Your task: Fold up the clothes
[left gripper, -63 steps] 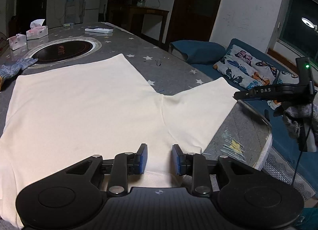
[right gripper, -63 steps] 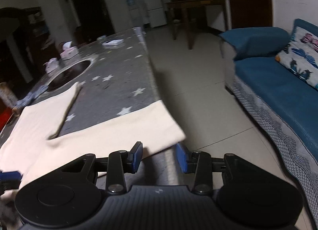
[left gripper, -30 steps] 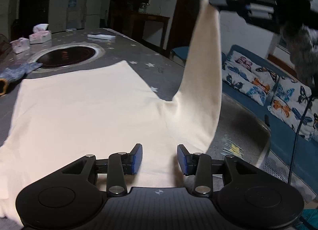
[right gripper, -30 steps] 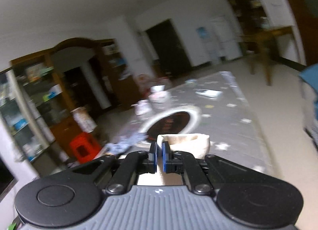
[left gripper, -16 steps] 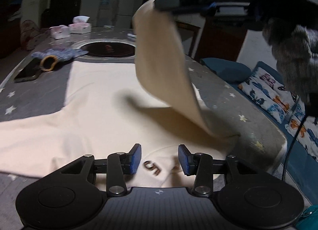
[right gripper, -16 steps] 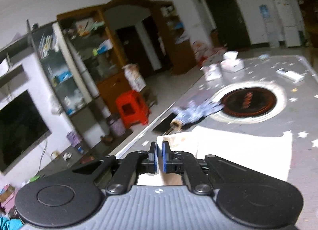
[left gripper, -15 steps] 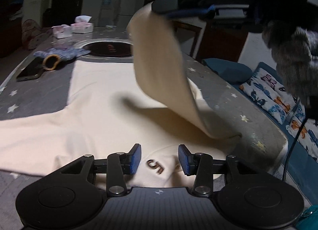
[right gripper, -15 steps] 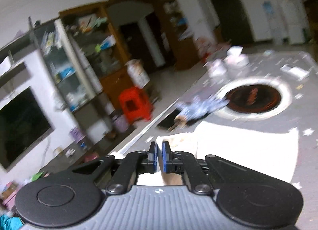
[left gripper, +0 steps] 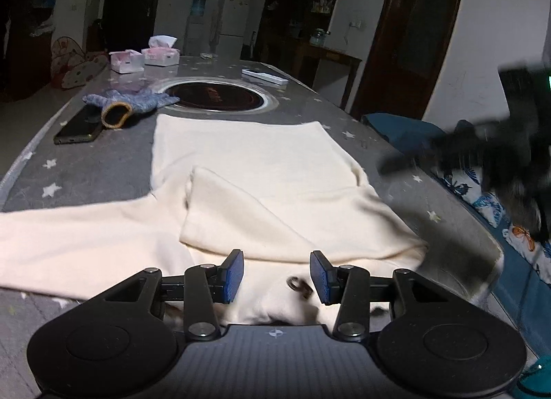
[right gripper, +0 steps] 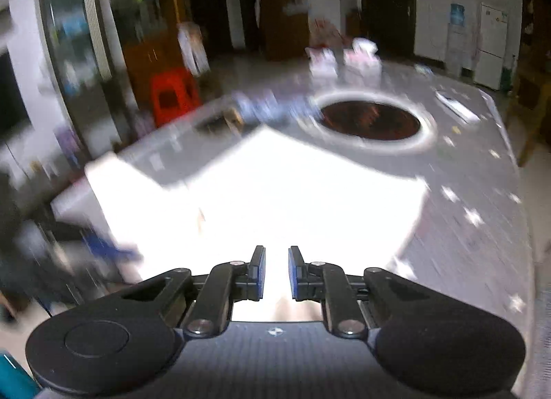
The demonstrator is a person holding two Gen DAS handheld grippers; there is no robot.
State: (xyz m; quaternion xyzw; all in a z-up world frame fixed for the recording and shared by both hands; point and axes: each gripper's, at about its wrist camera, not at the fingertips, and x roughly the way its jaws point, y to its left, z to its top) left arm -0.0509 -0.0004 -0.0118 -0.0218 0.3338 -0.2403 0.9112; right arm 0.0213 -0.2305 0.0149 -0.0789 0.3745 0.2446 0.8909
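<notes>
A cream long-sleeved top lies flat on the grey star-patterned table. Its right sleeve is folded across the body. The left sleeve stretches out to the left. My left gripper is open and empty, hovering over the collar label. My right gripper is open and empty above the top, which looks overexposed and blurred in the right wrist view. It also shows as a dark blur at the right of the left wrist view.
A round black hotplate is set into the table beyond the top. A blue knitted glove and a phone lie at the left. Tissue boxes stand at the far end. A blue sofa is at the right.
My right gripper carried the right sleeve over the body, let go of it and opened, then pulled back to the right. The sleeve now lies folded on the top.
</notes>
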